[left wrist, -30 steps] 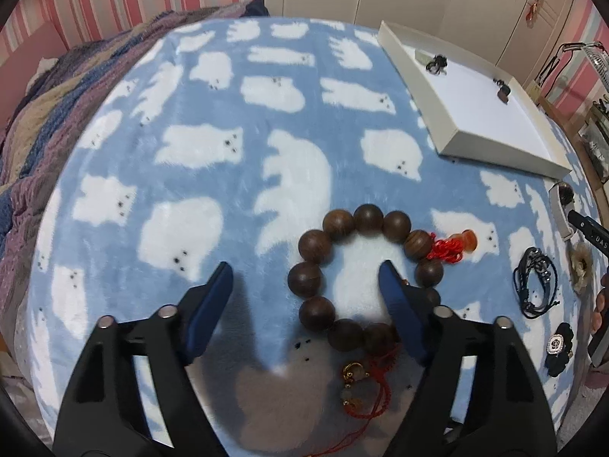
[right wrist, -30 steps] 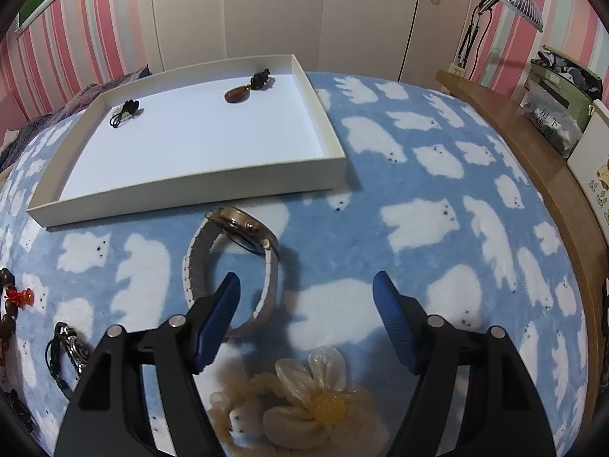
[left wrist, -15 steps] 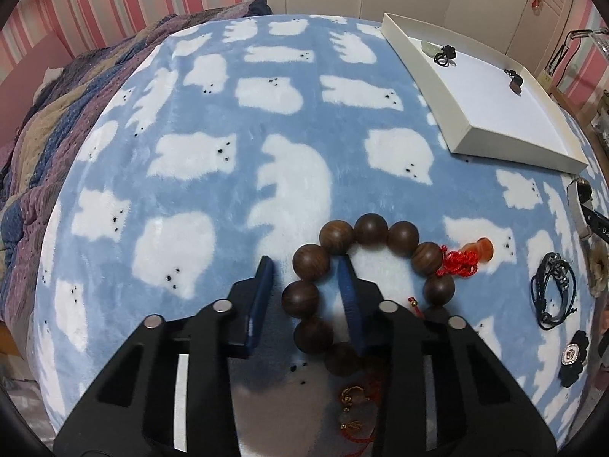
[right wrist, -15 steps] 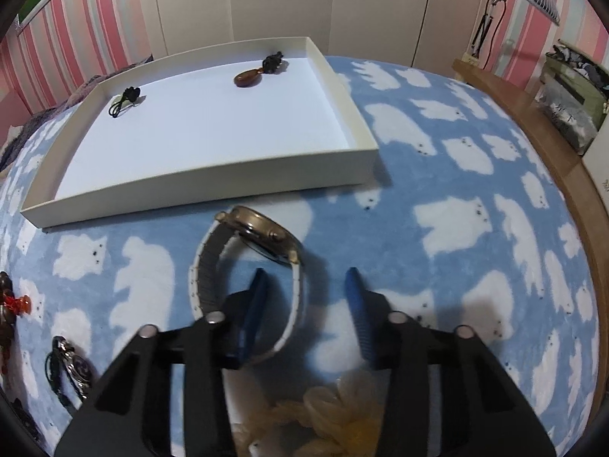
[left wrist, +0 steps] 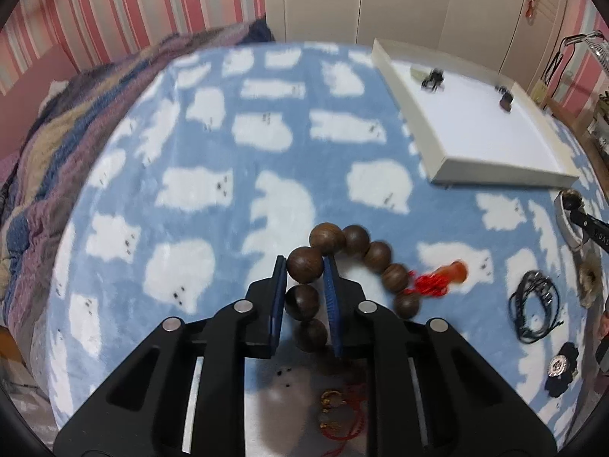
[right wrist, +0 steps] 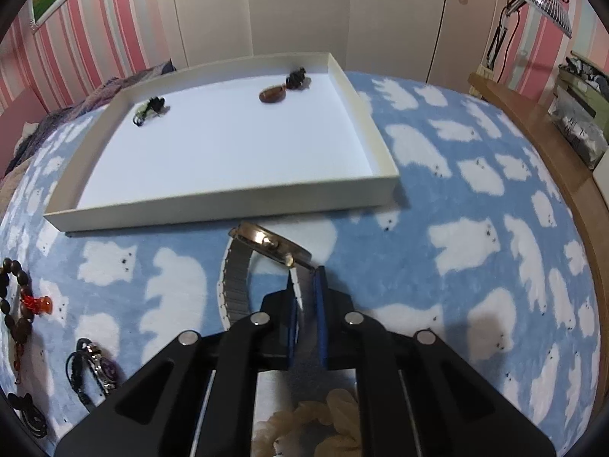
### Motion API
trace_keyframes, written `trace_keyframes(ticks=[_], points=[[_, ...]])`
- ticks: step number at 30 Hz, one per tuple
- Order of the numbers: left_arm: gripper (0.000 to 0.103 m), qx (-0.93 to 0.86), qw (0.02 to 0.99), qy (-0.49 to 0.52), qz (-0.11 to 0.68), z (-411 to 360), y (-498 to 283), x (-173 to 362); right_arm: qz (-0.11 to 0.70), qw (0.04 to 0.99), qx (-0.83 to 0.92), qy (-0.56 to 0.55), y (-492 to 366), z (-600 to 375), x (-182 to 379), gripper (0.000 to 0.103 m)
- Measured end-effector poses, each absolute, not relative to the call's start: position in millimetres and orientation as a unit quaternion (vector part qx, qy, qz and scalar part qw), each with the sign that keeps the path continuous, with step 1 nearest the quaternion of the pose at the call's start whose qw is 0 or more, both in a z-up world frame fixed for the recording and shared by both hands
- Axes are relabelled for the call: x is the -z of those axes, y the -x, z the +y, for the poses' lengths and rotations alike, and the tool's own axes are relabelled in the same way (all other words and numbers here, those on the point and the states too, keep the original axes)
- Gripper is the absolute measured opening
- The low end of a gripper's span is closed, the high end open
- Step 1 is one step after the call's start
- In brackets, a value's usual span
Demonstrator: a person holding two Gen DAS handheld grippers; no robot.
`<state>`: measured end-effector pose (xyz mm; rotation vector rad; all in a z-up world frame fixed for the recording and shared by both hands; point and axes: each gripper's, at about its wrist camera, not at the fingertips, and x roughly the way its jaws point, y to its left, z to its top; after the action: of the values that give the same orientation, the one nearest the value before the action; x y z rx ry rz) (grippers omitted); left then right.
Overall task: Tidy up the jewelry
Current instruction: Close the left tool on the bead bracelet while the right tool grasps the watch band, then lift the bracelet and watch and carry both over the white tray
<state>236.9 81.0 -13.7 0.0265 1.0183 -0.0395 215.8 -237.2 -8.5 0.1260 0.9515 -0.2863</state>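
My left gripper point(left wrist: 304, 266) is shut on a brown wooden bead bracelet point(left wrist: 354, 240) with a red tassel, lifted a little off the blue blanket. My right gripper point(right wrist: 305, 274) is shut on the strap of a grey wristwatch point(right wrist: 266, 243) with a gold case, tilted up off the blanket. A white tray point(right wrist: 228, 205) lies beyond the watch, holding a brown pendant point(right wrist: 272, 95) and a green-black charm point(right wrist: 148, 110). The tray also shows at the right of the left wrist view point(left wrist: 430, 141).
A black cord bracelet point(left wrist: 533, 304), a black flower brooch point(left wrist: 559, 369) and gold charms point(left wrist: 333, 409) lie on the blanket. A cream flower piece point(right wrist: 335, 415) lies under the right gripper. A wooden ledge point(right wrist: 533, 133) runs along the right. A striped knitted blanket point(left wrist: 45, 160) lies left.
Both grippers have closed from wide open: the left on the bead bracelet, the right on the watch strap. Both pieces have risen slightly off the blanket.
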Motion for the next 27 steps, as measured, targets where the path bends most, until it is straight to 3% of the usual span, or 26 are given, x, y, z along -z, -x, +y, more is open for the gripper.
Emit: trace_keyframes(ticks=[7,27], points=[[0.018,0.026,0.902,-0.028,0.43,59.3,-229.4,-22.3,0.422,0.896,0.125,-0.058,-209.9,-235.2,-17.3,0.008],[0.018,0.074,0.917,-0.04,0.391,-16.7,-269.9,-100.7,0.398,0.912,0.09,-0.048,-264.5,-233.1,-59.1,0.008]])
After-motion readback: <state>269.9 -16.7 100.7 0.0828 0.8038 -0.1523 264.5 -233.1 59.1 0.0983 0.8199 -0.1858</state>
